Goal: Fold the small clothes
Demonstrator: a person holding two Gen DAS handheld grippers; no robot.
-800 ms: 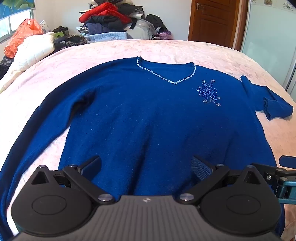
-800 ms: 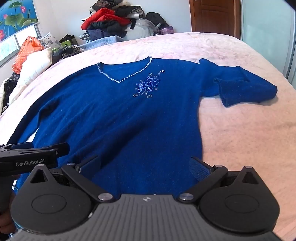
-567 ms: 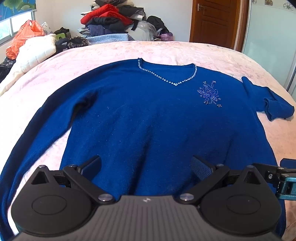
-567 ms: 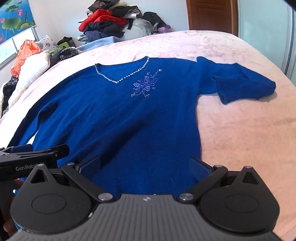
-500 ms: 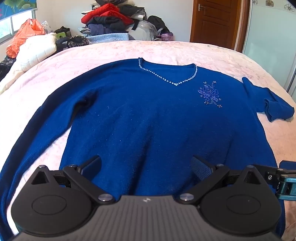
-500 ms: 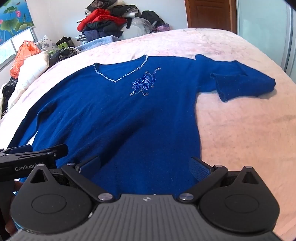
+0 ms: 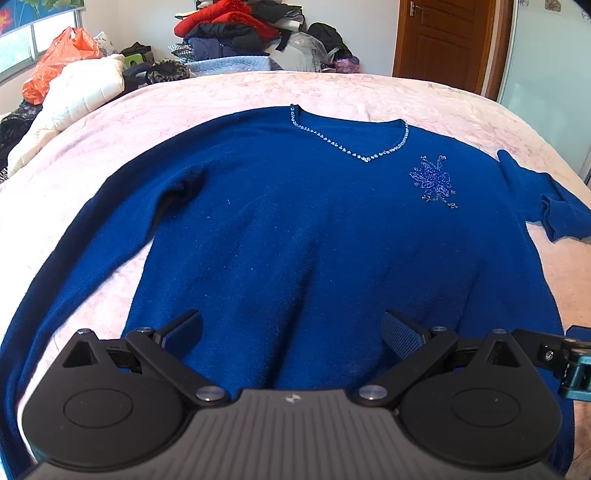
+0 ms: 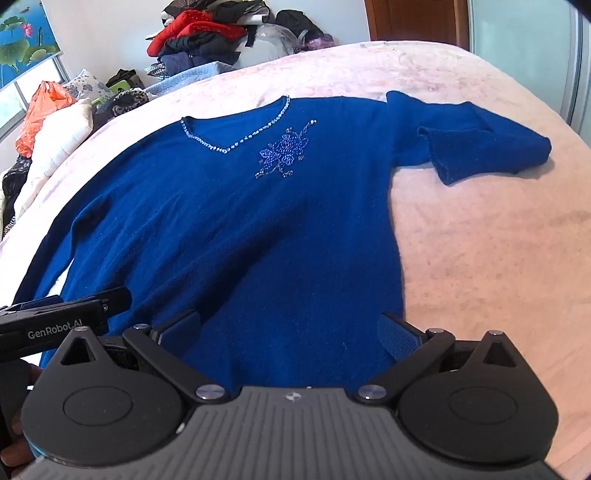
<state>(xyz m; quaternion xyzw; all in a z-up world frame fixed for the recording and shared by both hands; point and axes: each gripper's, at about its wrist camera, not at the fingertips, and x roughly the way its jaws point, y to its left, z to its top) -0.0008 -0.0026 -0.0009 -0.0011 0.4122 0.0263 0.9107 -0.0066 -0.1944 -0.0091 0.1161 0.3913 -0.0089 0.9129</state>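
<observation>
Two grippers hover over the near edge of the bed [image 7: 369, 92], both with fingers spread wide and nothing between them. A blue sweater [image 7: 314, 240] lies flat and face up across the pink bedspread, its hem toward the near edge and its V-neck toward the far edge. The left gripper [image 7: 291, 332] sits above the hem near the sweater's middle; the right gripper [image 8: 290, 332] sits above the hem closer to the bed's right side, with bare bedspread just beyond its right finger. A beaded neckline [image 7: 351, 144] trims the collar, and a beaded flower [image 8: 284, 151] sits just below it. One sleeve [image 7: 74, 258] stretches straight toward the bed's left edge; the other sleeve [image 8: 480, 147] is folded back on itself near the right edge. Beyond the far edge stands a pile of clothes [image 7: 236, 33], with a white quilt [image 7: 81, 92] and an orange bag [image 7: 59, 59] at the far-left corner.
</observation>
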